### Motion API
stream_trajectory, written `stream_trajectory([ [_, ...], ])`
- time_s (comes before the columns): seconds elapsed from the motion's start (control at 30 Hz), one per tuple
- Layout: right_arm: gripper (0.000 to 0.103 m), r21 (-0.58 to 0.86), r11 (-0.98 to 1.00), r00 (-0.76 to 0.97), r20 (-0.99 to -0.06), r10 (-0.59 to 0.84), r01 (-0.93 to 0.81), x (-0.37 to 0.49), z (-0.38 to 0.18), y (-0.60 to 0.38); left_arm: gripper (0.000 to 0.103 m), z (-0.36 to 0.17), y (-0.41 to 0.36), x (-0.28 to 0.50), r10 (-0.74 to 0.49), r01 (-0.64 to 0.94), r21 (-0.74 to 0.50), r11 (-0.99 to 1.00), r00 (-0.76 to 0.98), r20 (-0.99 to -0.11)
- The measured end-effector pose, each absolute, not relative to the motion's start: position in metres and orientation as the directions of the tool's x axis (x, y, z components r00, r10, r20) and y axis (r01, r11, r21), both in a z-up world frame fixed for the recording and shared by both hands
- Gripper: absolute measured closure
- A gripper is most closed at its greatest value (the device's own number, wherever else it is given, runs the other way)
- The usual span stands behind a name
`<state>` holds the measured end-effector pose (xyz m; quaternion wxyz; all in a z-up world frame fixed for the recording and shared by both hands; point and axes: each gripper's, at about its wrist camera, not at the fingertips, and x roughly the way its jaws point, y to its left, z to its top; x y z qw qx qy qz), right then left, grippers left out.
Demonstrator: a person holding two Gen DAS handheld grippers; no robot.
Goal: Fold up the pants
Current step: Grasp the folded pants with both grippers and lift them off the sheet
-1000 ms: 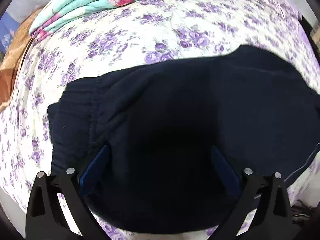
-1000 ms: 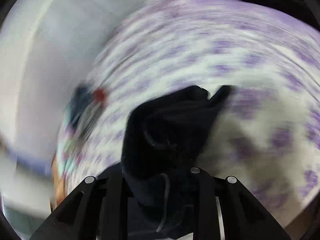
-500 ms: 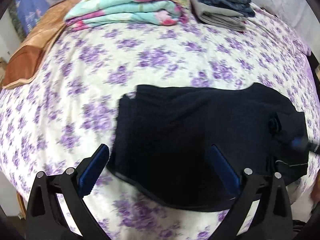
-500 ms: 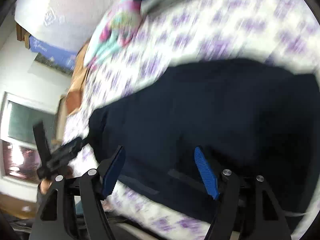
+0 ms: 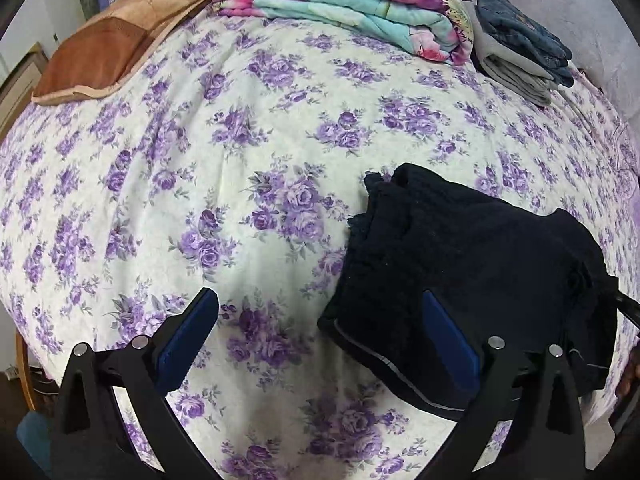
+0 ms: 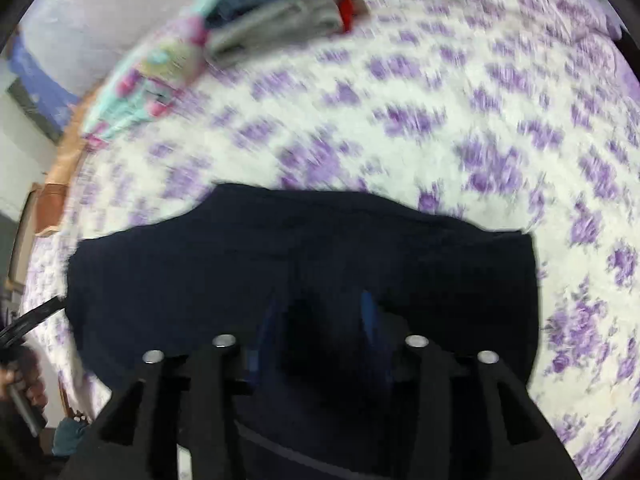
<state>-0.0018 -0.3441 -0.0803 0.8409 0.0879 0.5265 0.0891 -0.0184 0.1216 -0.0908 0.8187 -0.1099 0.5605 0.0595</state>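
Observation:
The dark navy pants lie folded into a compact stack on the purple-flowered bedsheet, at the right in the left wrist view. My left gripper is open and empty; its right finger overlaps the stack's near edge, its left finger is over bare sheet. In the blurred right wrist view the pants fill the lower middle. My right gripper hovers over the fabric with jaws partly apart, blue pads visible, nothing clearly gripped.
A folded teal floral blanket and a stack of folded jeans and grey clothes lie at the far edge. A brown pillow lies far left. The bed's near edge runs along the bottom.
My left gripper has pulled back and left, so the pants now sit to its right. My right gripper let go of the pants, opened, and its jaws are now narrower over the stack.

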Motion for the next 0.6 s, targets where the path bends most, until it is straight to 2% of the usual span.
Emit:
stream_trajectory([
  [0.03,0.037,0.224,0.972,0.445,-0.865,0.233,-0.072,-0.01,-0.073,-0.343,0.005,-0.093,0.121,-0.018,-0.037,-0.213,-0.121,0.97,0.362,-0.932],
  [0.07,0.036,0.206,0.975,0.454,-0.864,0.219,-0.079,-0.018,-0.07,-0.344,0.005,-0.095,0.12,-0.017,-0.042,-0.208,-0.123,0.97,0.358,-0.933],
  [0.27,0.035,0.223,0.973,0.392,-0.891,0.231,-0.065,-0.053,-0.078,-0.353,0.007,-0.135,0.098,-0.002,-0.216,-0.135,-0.25,0.959,0.224,-0.95],
  [0.3,0.035,0.231,0.971,0.382,-0.893,0.239,-0.069,-0.054,-0.08,-0.352,0.013,-0.139,0.092,-0.001,-0.231,-0.128,-0.263,0.956,0.22,-0.948],
  [0.37,0.035,0.229,0.971,0.372,-0.898,0.237,-0.067,-0.059,-0.083,-0.352,0.016,-0.142,0.083,0.002,-0.196,-0.117,-0.227,0.967,0.231,-0.953],
  [0.47,0.035,0.228,0.972,0.373,-0.898,0.232,-0.055,-0.063,-0.079,-0.353,0.026,-0.141,0.081,0.005,-0.184,-0.106,-0.215,0.971,0.249,-0.951],
  [0.53,0.035,0.225,0.973,0.381,-0.896,0.228,-0.054,-0.064,-0.075,-0.353,0.041,-0.137,0.088,0.005,-0.187,-0.122,-0.224,0.967,0.258,-0.948],
  [0.6,0.034,0.217,0.974,0.384,-0.896,0.225,-0.066,-0.065,-0.072,-0.353,0.051,-0.126,0.09,0.002,-0.169,-0.131,-0.21,0.969,0.27,-0.948],
])
